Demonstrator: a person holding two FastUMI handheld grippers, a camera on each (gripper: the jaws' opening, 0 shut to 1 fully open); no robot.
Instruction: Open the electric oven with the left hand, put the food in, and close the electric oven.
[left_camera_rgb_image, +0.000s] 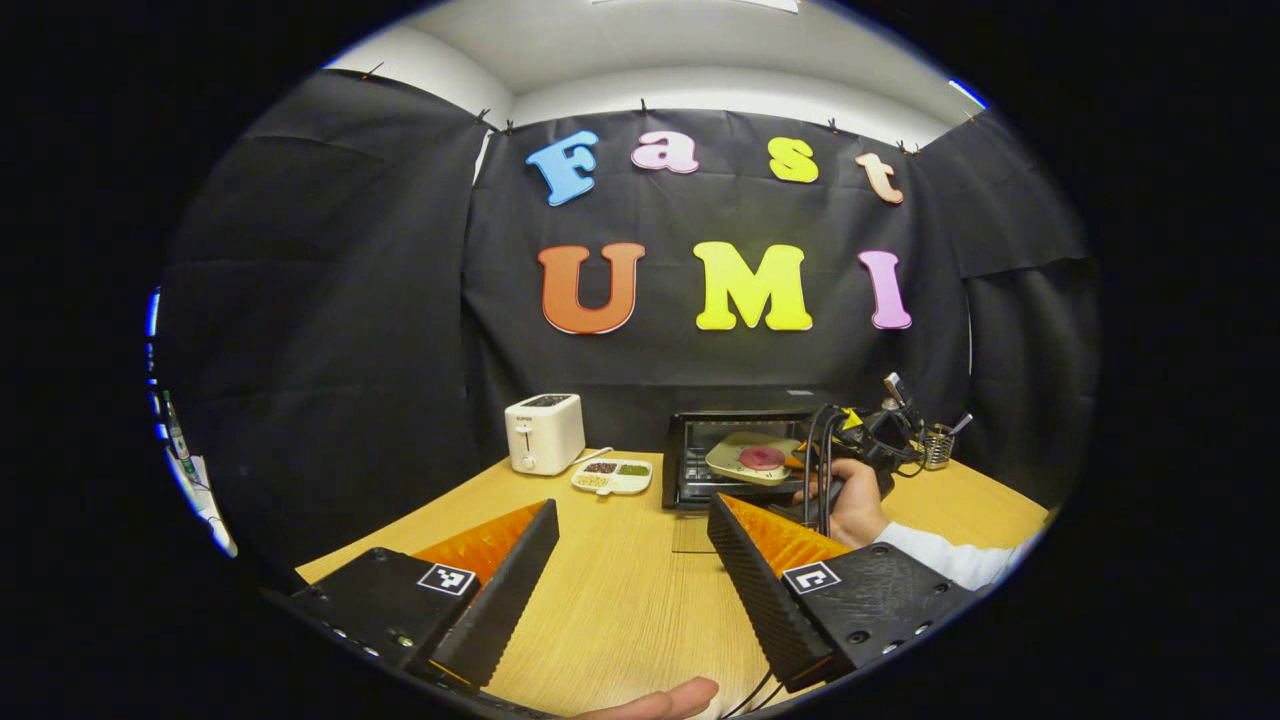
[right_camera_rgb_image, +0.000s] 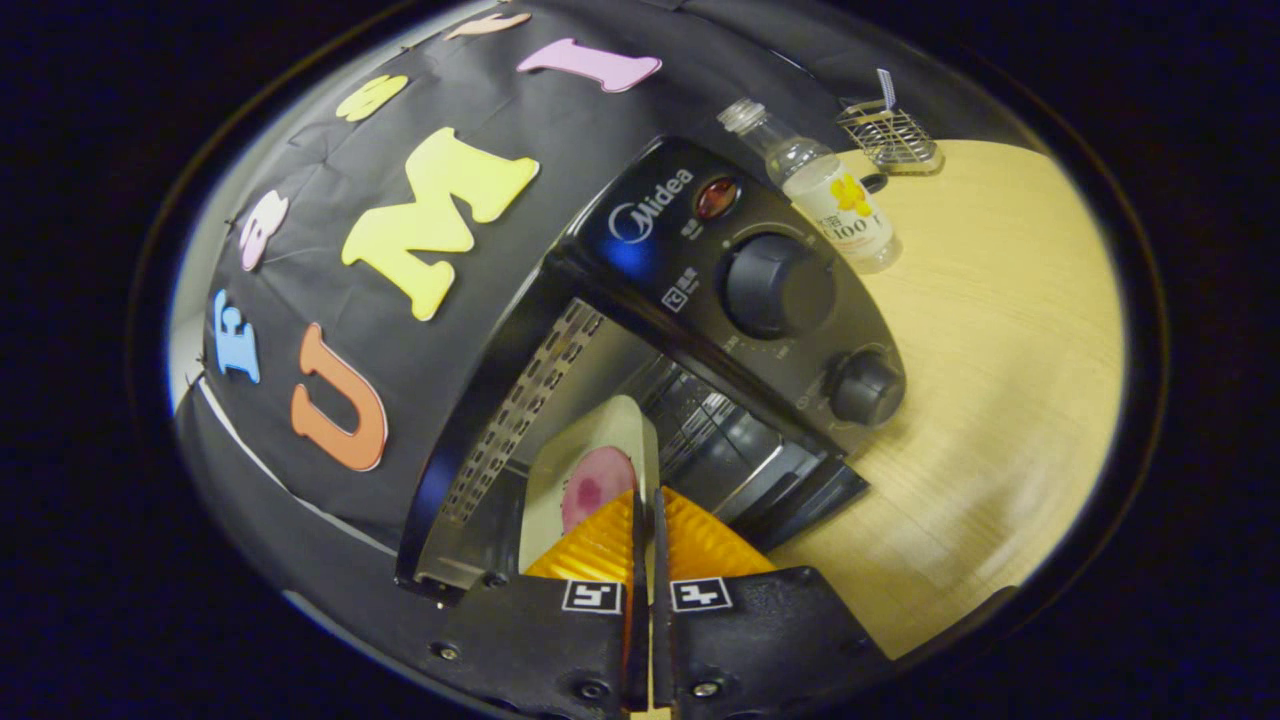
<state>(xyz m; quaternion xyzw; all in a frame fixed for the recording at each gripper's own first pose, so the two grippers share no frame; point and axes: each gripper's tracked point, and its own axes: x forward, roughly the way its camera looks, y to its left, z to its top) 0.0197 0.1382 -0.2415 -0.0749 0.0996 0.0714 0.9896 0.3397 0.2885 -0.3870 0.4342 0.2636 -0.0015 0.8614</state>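
Left claw (left_camera_rgb_image: 630, 560) hangs wide open above the desk (left_camera_rgb_image: 620, 600), nothing between its fingers. Across the desk the oven (left_camera_rgb_image: 735, 455) stands with its door down. The right claw (right_camera_rgb_image: 645, 520), seen in its own view, is pinched tight on the rim of a pale plate (right_camera_rgb_image: 590, 460), tilted edge-on to the camera, and it's at the oven's mouth, pink food (right_camera_rgb_image: 595, 485) riding on it. A toaster (left_camera_rgb_image: 544, 432) and a snack tray (left_camera_rgb_image: 612, 476) sit left of the oven; a bottle (right_camera_rgb_image: 825, 190) stands beside it.
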